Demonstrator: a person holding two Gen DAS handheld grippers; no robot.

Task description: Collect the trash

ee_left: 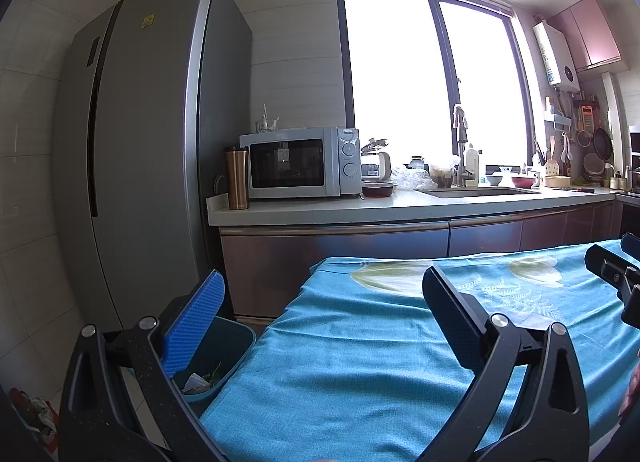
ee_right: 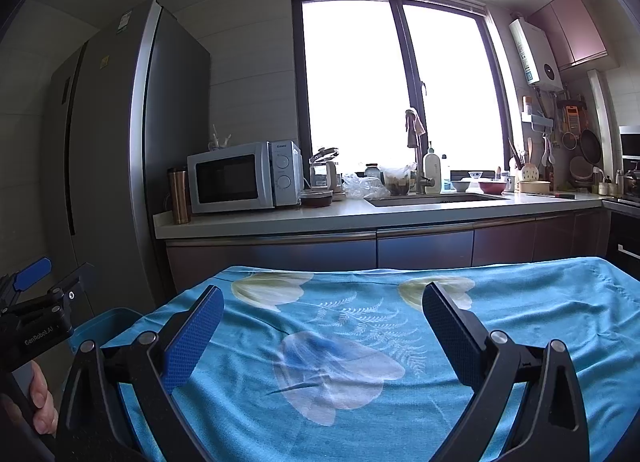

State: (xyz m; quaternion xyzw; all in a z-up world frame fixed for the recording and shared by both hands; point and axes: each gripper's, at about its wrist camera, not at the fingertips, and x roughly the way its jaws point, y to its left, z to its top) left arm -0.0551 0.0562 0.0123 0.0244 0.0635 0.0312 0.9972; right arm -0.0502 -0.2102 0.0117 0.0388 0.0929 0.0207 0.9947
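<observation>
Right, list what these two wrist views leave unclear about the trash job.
- Blue plastic bin beside the table: left wrist view, the left gripper finger covers most of its inside; only some crumpled scraps show.
- The same bin in the right wrist view: only its rim shows, the turquoise flowered tablecloth hides the rest.
- Red-and-white crumpled item on the floor: cut off by the picture's edge, too dark to identify.
- Right gripper: open, holds nothing.
</observation>
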